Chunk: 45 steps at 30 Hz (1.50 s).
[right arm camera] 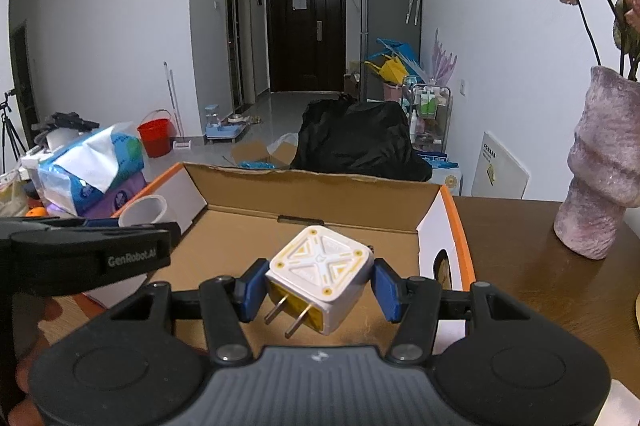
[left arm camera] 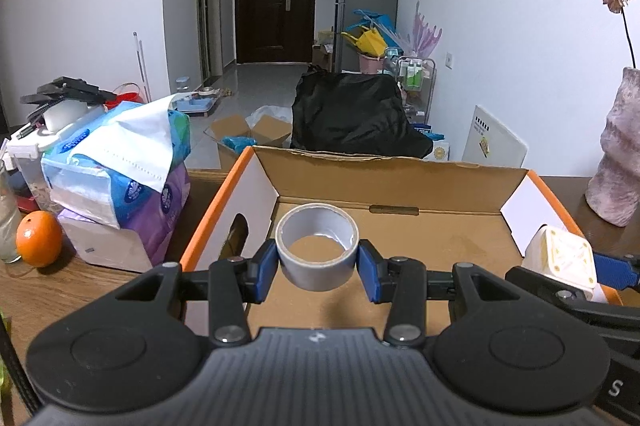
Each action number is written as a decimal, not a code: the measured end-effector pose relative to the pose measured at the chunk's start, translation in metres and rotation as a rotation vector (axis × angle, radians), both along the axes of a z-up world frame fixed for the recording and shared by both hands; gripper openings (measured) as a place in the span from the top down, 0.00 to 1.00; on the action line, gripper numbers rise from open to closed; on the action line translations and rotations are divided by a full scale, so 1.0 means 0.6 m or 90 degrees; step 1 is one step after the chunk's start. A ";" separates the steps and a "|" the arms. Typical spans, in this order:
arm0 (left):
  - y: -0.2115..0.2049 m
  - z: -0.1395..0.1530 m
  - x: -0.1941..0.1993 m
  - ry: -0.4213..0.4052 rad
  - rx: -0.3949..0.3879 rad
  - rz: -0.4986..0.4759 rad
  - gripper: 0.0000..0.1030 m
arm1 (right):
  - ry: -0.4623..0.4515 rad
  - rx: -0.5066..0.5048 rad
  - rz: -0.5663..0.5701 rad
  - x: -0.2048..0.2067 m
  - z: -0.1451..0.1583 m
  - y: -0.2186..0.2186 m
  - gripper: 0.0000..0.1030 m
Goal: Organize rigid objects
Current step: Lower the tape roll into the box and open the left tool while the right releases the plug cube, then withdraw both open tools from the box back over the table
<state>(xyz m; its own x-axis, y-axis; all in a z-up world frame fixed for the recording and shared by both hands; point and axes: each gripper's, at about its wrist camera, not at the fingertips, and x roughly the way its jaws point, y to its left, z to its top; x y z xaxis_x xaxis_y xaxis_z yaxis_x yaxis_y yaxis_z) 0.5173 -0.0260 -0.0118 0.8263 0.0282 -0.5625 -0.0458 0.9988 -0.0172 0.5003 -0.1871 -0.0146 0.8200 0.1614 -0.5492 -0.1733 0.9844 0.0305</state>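
Note:
An open cardboard box (left arm camera: 384,182) with orange edges stands on the wooden table; it also shows in the right wrist view (right arm camera: 312,186). My left gripper (left arm camera: 318,264) is shut on a grey tape roll (left arm camera: 316,246) and holds it above the box's left part. My right gripper (right arm camera: 318,286) is shut on a white and yellow plug adapter (right arm camera: 320,274) with two prongs pointing down, held above the box's right part. The adapter (left arm camera: 560,262) shows at the right in the left wrist view. The tape roll (right arm camera: 142,211) shows at the left in the right wrist view.
Tissue packs (left arm camera: 120,162) are stacked left of the box, with an orange (left arm camera: 38,244) beside them. A pink vase (right arm camera: 600,166) with flowers stands on the table at the right. A black bag (left arm camera: 352,114) and small cartons lie on the floor beyond.

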 end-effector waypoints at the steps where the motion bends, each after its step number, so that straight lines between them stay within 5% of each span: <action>1: 0.000 -0.002 0.001 0.000 0.000 -0.001 0.57 | 0.002 0.002 -0.001 0.003 -0.004 -0.001 0.47; 12: 0.007 -0.018 0.015 0.013 0.006 0.003 0.54 | 0.026 0.007 -0.016 0.022 -0.034 -0.006 0.47; 14: 0.007 -0.016 0.013 0.009 0.010 0.004 0.41 | 0.028 0.004 -0.019 0.023 -0.035 -0.006 0.43; 17: 0.009 -0.013 0.010 -0.003 0.020 0.017 0.11 | 0.016 0.002 -0.037 0.019 -0.031 -0.010 0.09; 19: 0.012 -0.011 0.008 -0.013 0.024 0.033 0.00 | 0.005 0.010 -0.048 0.015 -0.027 -0.016 0.04; 45: 0.038 0.025 -0.042 -0.021 0.015 0.048 0.00 | -0.034 -0.003 -0.036 -0.038 0.005 -0.020 0.00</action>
